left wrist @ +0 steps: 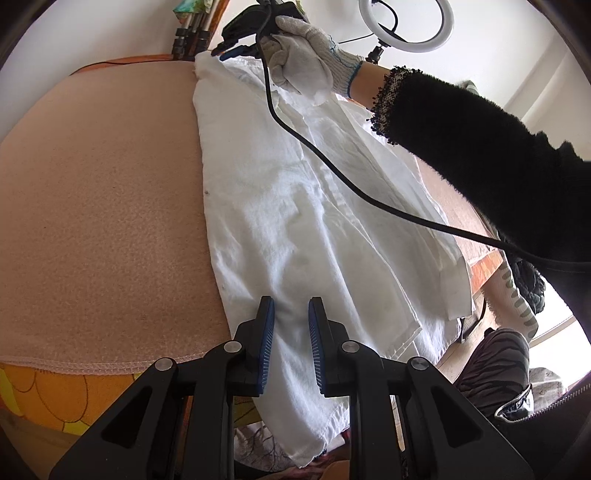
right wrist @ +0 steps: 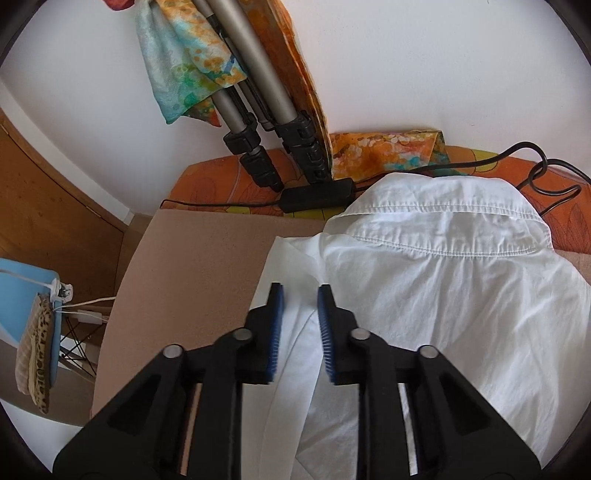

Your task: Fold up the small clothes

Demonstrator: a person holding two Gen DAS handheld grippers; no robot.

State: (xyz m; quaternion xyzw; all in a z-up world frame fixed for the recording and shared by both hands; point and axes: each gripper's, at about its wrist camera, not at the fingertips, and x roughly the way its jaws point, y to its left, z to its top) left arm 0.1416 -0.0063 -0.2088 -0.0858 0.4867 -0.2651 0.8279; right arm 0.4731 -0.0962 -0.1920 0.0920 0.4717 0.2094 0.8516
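Observation:
A white collared shirt (left wrist: 295, 206) lies lengthwise on a beige mat (left wrist: 103, 221), its long sides folded inward. My left gripper (left wrist: 291, 306) is open over the shirt's hem end, which hangs over the near edge. My right gripper (right wrist: 300, 291) is open just above the shirt's left shoulder fold, near the collar (right wrist: 439, 225). In the left wrist view the right gripper (left wrist: 236, 51) is at the far collar end, held by a gloved hand (left wrist: 306, 55); its black cable (left wrist: 332, 170) trails across the shirt.
Tripod legs (right wrist: 258, 122) and a black power adapter (right wrist: 317, 197) with cables stand just beyond the collar on an orange patterned cloth (right wrist: 388, 151). A ring light (left wrist: 406, 24) stands at the back. A blue chair (right wrist: 26, 306) is off the table's left side.

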